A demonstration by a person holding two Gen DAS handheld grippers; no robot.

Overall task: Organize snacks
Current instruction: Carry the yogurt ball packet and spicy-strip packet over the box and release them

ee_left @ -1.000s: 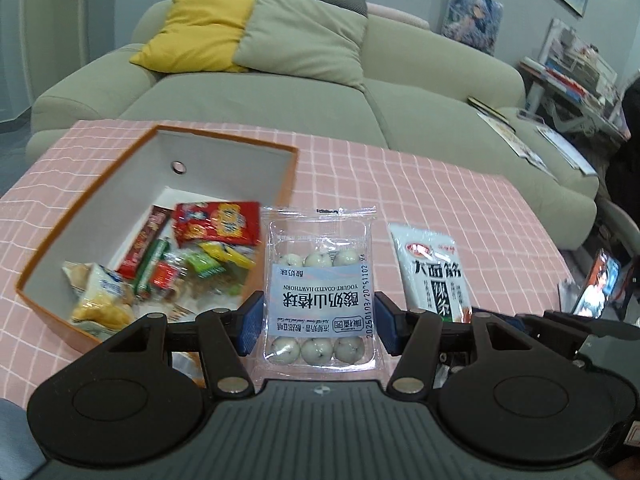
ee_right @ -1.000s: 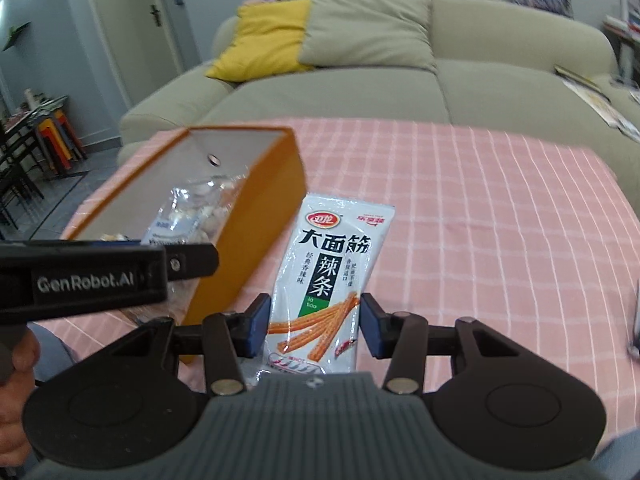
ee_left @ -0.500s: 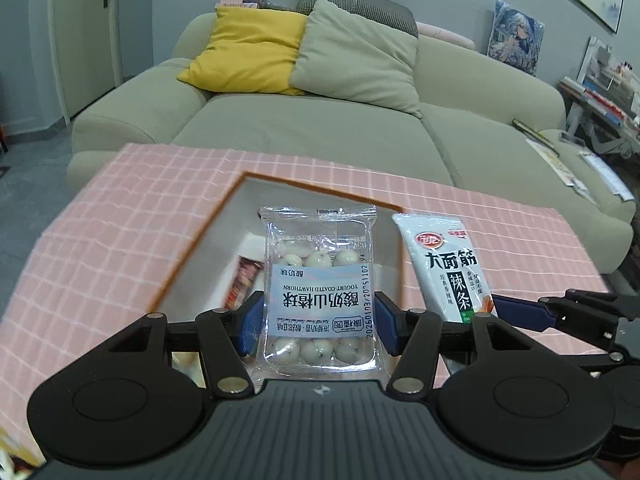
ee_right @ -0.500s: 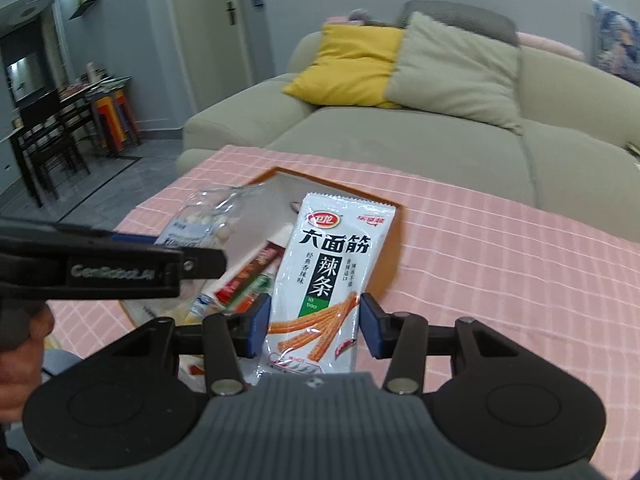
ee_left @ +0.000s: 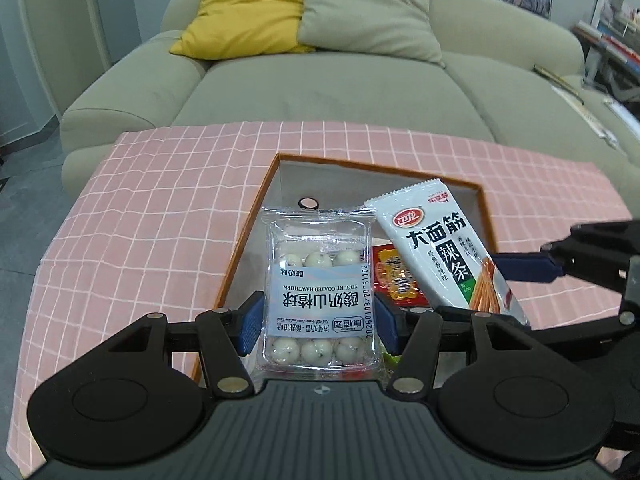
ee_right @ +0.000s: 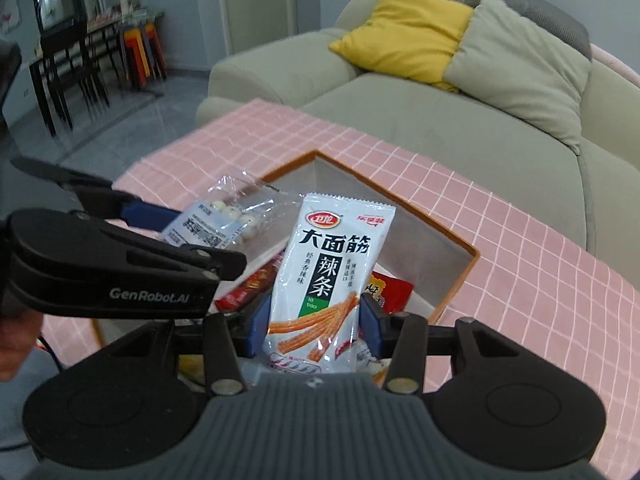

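My left gripper (ee_left: 318, 324) is shut on a clear pack of yogurt-coated hawthorn balls (ee_left: 320, 280), holding it above the orange box (ee_left: 256, 216). My right gripper (ee_right: 314, 326) is shut on a white spicy-strip packet (ee_right: 326, 276), also over the orange box (ee_right: 456, 280). In the left wrist view the white packet (ee_left: 444, 248) and the right gripper (ee_left: 532, 268) hang just right of the clear pack. In the right wrist view the clear pack (ee_right: 222, 218) and the left gripper (ee_right: 132, 264) sit at the left. Red snack packets (ee_left: 394, 280) lie inside the box.
The box stands on a pink checked tablecloth (ee_left: 152, 208). Behind the table is a green sofa (ee_left: 340, 88) with a yellow cushion (ee_left: 240, 12) and a grey-green cushion (ee_left: 368, 12). A dining table and chairs (ee_right: 68, 64) stand far left. A hand (ee_right: 16, 340) shows at the left edge.
Both grippers have carried their packets sideways from beside the box to above its opening. The box now lies directly below both packs. Neither grip has altered.
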